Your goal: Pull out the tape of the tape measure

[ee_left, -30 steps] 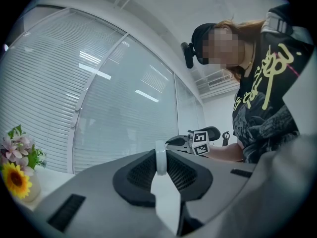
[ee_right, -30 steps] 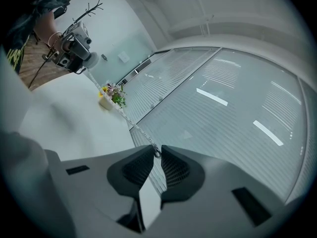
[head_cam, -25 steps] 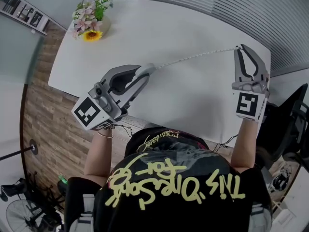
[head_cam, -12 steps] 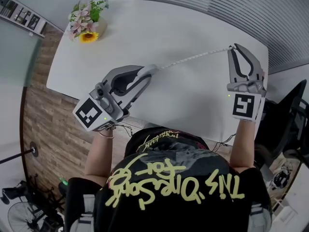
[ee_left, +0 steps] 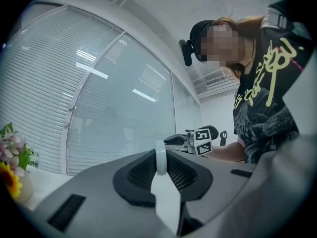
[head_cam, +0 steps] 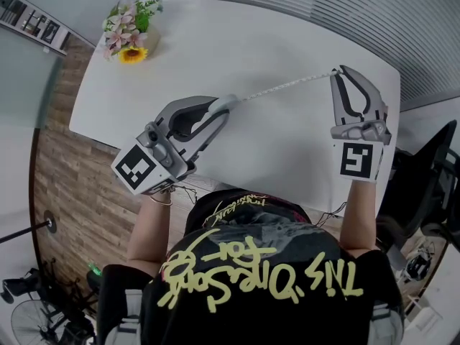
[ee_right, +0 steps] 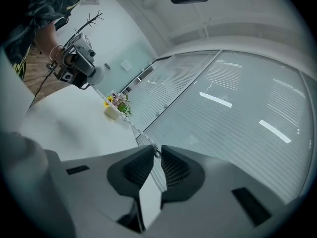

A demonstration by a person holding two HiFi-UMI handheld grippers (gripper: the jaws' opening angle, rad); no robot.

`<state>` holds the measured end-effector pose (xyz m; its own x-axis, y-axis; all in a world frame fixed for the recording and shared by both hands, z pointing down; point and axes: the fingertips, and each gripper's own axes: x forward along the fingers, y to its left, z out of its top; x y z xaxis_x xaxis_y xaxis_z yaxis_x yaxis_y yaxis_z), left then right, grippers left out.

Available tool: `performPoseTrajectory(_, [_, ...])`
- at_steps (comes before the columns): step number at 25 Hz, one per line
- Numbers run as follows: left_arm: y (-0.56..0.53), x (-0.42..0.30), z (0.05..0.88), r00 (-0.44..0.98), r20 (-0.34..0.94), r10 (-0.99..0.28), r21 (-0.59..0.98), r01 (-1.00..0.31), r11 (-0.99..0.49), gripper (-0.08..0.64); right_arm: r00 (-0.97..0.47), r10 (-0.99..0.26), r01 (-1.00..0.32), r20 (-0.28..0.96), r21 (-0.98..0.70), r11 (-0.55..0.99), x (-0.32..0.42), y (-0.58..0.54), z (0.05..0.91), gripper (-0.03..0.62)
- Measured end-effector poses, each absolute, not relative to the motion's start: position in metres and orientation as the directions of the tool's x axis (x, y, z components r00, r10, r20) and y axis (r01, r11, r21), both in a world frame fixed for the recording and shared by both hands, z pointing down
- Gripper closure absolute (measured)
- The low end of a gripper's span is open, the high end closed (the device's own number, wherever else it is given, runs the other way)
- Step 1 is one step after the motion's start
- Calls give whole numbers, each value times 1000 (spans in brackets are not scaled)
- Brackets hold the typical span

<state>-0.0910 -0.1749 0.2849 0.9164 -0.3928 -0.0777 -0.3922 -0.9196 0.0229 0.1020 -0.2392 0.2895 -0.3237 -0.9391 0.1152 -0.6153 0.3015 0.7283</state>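
A small white round tape measure case (ee_left: 160, 158) sits pinched between the jaws of my left gripper (head_cam: 226, 104), which is shut on it above the white table (head_cam: 215, 42). The thin white tape (head_cam: 287, 86) runs out of the case, taut, up and to the right across the table. Its end ring (ee_right: 155, 151) is clamped in my right gripper (head_cam: 336, 71), which is shut on it near the table's right edge. In the right gripper view the tape (ee_right: 126, 124) stretches away to the left gripper (ee_right: 79, 66).
A small vase of flowers (head_cam: 129, 31) stands at the table's far left corner. Window blinds (head_cam: 345, 13) run behind the table. A dark office chair (head_cam: 424, 185) is at the right. Wooden floor (head_cam: 65, 157) lies to the left.
My right gripper has drifted a little to the left with the tape end, toward the left gripper. The left gripper has stayed put, still holding the case.
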Motion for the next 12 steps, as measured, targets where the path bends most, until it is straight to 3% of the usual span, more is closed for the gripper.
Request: performPoseTrajectory(12, [-177,-94,282,918,-90,-386,30,-385,-922,506,-361,-925,-606,120,723,331,78,-235,290,541])
